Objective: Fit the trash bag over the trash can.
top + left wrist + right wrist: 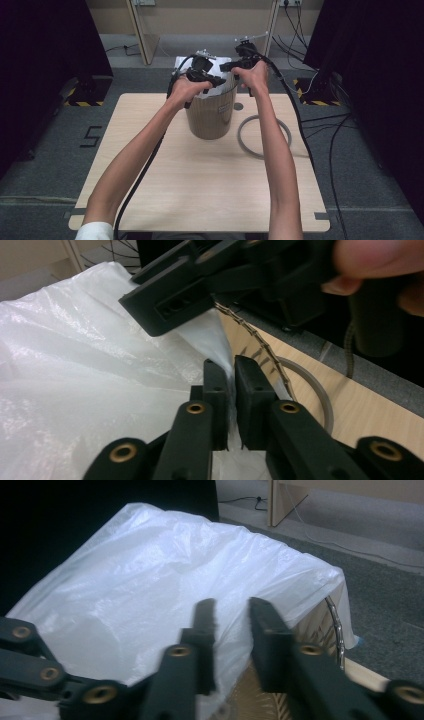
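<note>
Both forearms reach from the near edge toward the far middle of the scene, bare, converging as they go; the left hand [184, 90] grips the left tool [229, 371], whose jaws are pinched almost together on a thin white film; the right hand [254, 76] holds the right tool [231, 615] just right of it, jaws parted with a clear gap.
</note>
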A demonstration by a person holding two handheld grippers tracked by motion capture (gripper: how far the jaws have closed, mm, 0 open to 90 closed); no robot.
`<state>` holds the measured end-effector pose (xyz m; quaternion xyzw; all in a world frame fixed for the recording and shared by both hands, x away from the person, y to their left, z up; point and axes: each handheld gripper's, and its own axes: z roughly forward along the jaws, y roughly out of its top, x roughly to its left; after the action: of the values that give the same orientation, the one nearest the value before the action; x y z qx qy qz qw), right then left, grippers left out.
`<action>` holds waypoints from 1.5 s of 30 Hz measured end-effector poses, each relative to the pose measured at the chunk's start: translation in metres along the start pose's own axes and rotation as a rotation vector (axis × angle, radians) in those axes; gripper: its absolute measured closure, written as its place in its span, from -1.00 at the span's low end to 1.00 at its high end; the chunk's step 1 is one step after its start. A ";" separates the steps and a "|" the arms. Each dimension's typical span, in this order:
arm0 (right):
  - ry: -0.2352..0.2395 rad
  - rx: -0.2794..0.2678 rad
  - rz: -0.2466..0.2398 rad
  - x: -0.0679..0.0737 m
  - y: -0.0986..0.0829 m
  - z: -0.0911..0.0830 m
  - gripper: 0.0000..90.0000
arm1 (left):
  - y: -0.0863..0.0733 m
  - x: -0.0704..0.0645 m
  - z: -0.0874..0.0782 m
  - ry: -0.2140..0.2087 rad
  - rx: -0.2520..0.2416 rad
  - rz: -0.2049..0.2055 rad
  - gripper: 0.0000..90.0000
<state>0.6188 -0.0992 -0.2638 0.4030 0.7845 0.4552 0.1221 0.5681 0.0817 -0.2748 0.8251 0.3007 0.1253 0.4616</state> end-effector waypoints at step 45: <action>-0.026 0.090 -0.255 0.040 -0.031 -0.037 0.47 | -0.031 0.074 -0.038 0.226 -0.035 -0.160 0.71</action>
<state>0.5563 -0.1004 -0.2614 0.3111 0.8473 0.3950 0.1709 0.5959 0.1649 -0.2858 0.7708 0.4134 0.1854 0.4478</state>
